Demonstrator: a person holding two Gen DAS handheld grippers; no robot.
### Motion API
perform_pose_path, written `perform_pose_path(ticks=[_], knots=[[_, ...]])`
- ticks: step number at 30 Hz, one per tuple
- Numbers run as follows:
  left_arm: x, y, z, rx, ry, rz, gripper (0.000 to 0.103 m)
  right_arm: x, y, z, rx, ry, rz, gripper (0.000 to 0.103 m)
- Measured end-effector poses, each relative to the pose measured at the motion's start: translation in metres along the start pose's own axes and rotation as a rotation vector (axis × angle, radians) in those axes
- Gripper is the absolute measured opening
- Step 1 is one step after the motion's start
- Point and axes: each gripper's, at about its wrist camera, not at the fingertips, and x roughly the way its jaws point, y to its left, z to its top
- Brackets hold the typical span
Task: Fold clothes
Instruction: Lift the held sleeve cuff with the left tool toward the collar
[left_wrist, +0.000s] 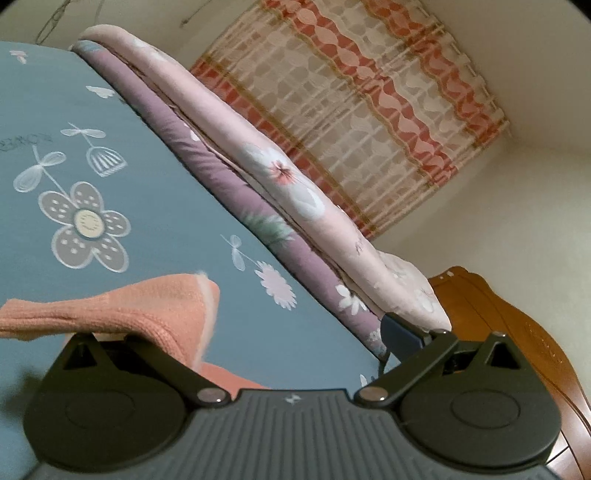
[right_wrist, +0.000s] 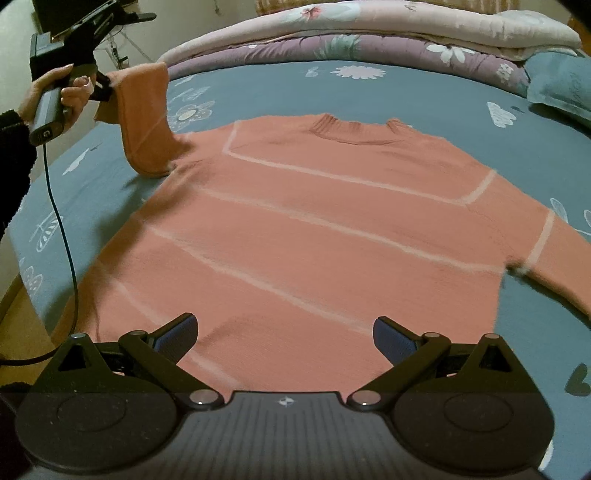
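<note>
A salmon-pink knit sweater (right_wrist: 314, 229) with pale stripes lies flat on the blue flowered bedsheet (right_wrist: 406, 96), collar toward the far side. Its left sleeve (right_wrist: 144, 118) is lifted off the bed. In the right wrist view my left gripper (right_wrist: 105, 86) touches the raised sleeve end. In the left wrist view the jaws stand wide apart, and the sleeve (left_wrist: 140, 317) drapes over the left finger, which is hidden. My right gripper (right_wrist: 284, 339) is open and empty, just above the sweater's hem. The right sleeve (right_wrist: 554, 258) lies out to the right.
Folded pink and purple quilts (right_wrist: 369, 33) are stacked along the far side of the bed, seen also in the left wrist view (left_wrist: 280, 177). A blue pillow (right_wrist: 561, 85) lies at the far right. A wooden bed frame (left_wrist: 517, 325) and a patterned curtain (left_wrist: 351, 110) stand beyond.
</note>
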Motion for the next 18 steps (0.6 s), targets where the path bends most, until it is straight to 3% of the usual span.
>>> perform_pose_path(ticks=[18], knots=[[0.068,-0.075,-0.045,0.023,0.092,-0.079,0.101,-0.008,-0.035,-0.007,0.029,-0.033,0.026,0.103]])
